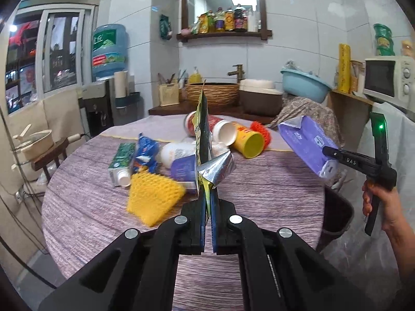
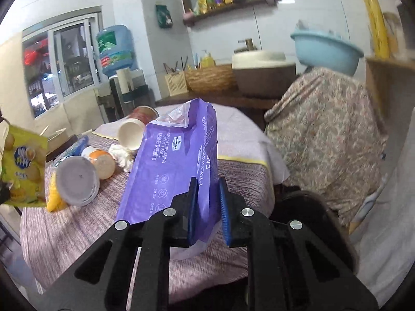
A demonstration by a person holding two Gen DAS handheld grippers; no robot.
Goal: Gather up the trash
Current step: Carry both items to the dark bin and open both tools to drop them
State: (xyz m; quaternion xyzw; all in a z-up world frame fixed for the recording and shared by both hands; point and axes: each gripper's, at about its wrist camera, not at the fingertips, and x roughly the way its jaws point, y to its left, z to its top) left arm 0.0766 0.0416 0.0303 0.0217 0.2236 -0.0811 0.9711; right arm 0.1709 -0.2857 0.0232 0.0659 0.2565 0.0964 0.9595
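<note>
Left wrist view's showing the left gripper (image 1: 207, 207) pinching a yellow snack bag (image 1: 202, 129) while the right gripper (image 2: 207, 207) is clamping the purple tissue pack (image 2: 171, 165), with cups (image 1: 225, 134), cartons (image 1: 120, 163) and wrappers (image 1: 146, 155) still littering the table (image 1: 272, 194).

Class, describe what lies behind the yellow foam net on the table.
Behind the yellow foam net lie a green carton and a blue wrapper. Their near ends are partly covered by the net.

A tiled kitchen; a blue water jug (image 1: 110, 50) on a dispenser at upper left, beside a window (image 1: 62, 51); a wooden wall shelf (image 1: 224, 35) of bottles at top centre; below it a woven basket (image 1: 212, 93) and a brass tap (image 1: 238, 72); a pale blue basin (image 1: 304, 84) and a microwave (image 1: 389, 77) at right.
</note>
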